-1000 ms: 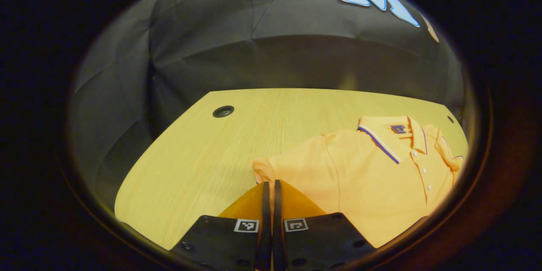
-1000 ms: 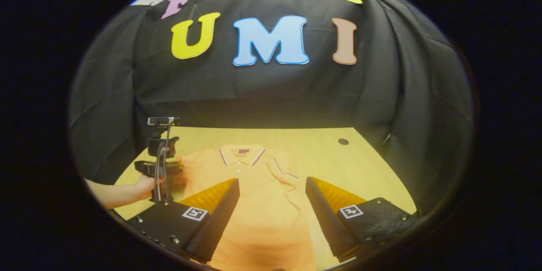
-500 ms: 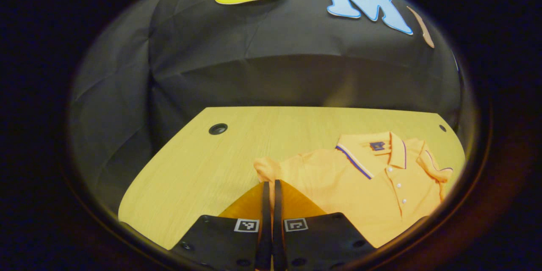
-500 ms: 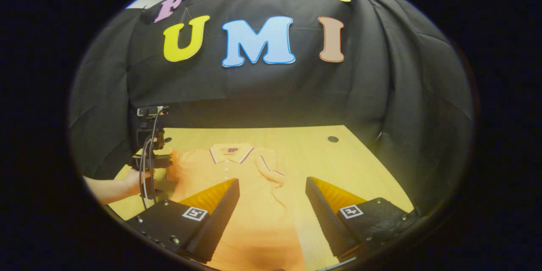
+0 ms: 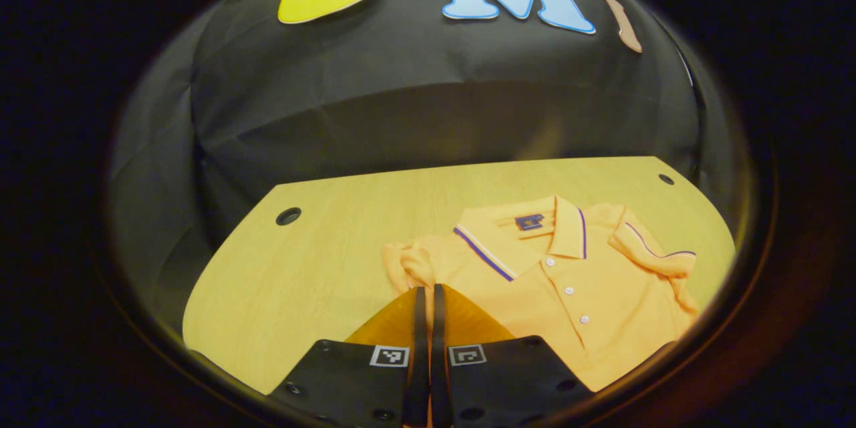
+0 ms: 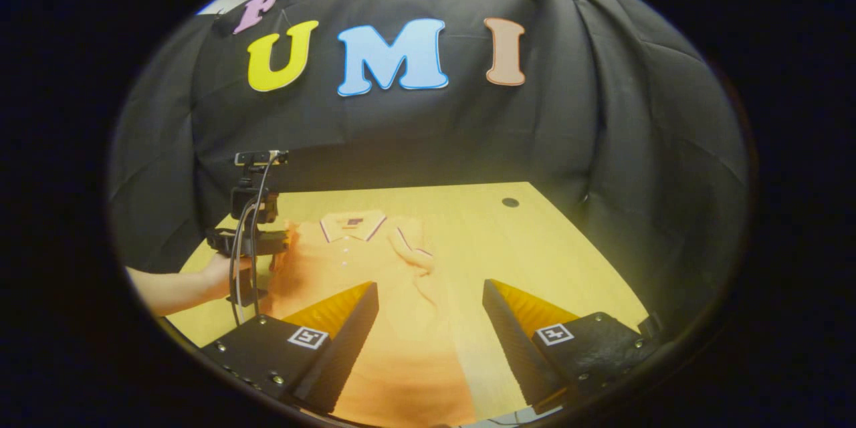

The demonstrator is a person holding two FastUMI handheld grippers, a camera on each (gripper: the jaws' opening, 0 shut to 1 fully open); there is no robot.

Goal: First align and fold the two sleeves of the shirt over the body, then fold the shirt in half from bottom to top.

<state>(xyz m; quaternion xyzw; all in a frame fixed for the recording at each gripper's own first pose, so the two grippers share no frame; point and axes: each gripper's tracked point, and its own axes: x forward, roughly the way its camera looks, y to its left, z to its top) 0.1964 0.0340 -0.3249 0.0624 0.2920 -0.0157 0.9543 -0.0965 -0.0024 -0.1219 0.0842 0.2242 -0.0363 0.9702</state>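
Note:
An orange polo shirt (image 5: 568, 287) lies face up on the wooden table (image 5: 321, 261), collar toward the far wall. My left gripper (image 5: 428, 291) is shut on the shirt's bunched left sleeve (image 5: 406, 266), lifted just off the table beside the shoulder. The other sleeve (image 5: 645, 254) lies folded across the chest. In the right gripper view the shirt (image 6: 361, 267) runs between the fingers of my right gripper (image 6: 430, 294), which stands open above the lower body. The left gripper (image 6: 281, 244) and the hand (image 6: 217, 275) holding it show at the shirt's left edge.
The table (image 6: 535, 241) has small round cable holes (image 5: 288, 216) (image 5: 665, 179) near its far corners, one also in the right gripper view as a hole (image 6: 510, 202). Black cloth walls close in behind and at both sides. Bare wood lies left and right of the shirt.
My left gripper has swung toward the shirt's body with the sleeve pinched in it, bringing the collar nearer the view's middle. The right gripper stayed open and drifted slightly right.

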